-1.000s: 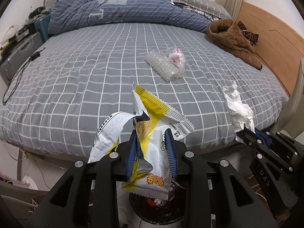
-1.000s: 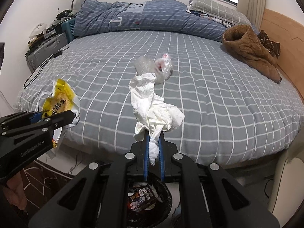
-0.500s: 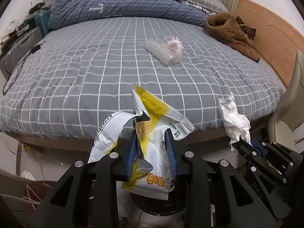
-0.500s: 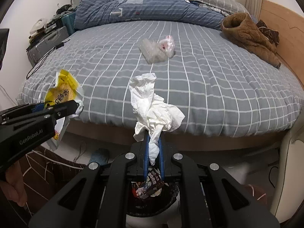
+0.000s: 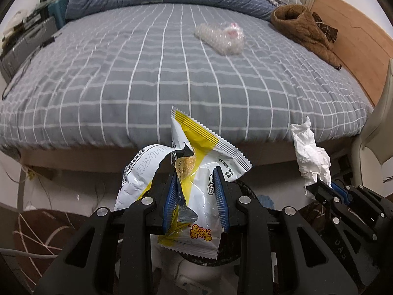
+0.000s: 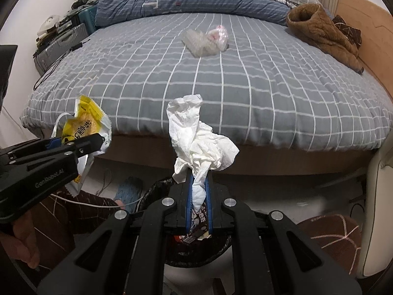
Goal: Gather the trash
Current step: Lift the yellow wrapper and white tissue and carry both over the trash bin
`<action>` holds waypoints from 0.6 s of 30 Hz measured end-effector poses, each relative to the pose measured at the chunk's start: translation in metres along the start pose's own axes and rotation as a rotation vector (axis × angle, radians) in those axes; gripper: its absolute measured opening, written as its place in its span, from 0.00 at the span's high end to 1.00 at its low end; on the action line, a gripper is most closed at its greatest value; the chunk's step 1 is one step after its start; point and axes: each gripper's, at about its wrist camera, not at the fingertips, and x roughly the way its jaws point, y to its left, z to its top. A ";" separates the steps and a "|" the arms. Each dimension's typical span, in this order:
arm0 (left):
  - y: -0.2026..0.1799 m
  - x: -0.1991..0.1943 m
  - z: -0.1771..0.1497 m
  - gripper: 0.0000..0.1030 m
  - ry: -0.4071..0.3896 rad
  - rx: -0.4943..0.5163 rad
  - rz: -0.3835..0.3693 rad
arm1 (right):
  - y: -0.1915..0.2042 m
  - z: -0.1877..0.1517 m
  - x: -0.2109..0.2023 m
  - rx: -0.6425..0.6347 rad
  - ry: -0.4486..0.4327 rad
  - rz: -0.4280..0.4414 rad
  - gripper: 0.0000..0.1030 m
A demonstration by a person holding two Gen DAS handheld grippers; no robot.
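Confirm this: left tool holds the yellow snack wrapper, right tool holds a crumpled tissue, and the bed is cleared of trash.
Not quite. The left tool holds the snack wrapper and the right tool the tissue, but the right wrist view shows a clear plastic bag on the bed.

A bed (image 6: 245, 93) with a grey checked cover fills the room; a wooden headboard (image 6: 363, 7) flanks its right side, a grey suitcase (image 6: 56, 46) its left.
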 end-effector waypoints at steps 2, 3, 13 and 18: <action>0.002 0.005 -0.006 0.72 0.012 -0.010 -0.002 | 0.003 -0.006 0.005 -0.006 0.015 -0.002 0.92; 0.003 0.007 -0.008 0.72 0.016 -0.014 -0.003 | 0.004 -0.010 0.007 -0.009 0.021 -0.004 0.92; 0.007 0.029 -0.030 0.72 0.060 -0.021 0.013 | 0.008 -0.035 0.037 -0.002 0.101 -0.005 0.92; 0.007 0.044 -0.041 0.72 0.088 -0.007 0.022 | 0.007 -0.041 0.051 0.016 0.135 0.004 0.92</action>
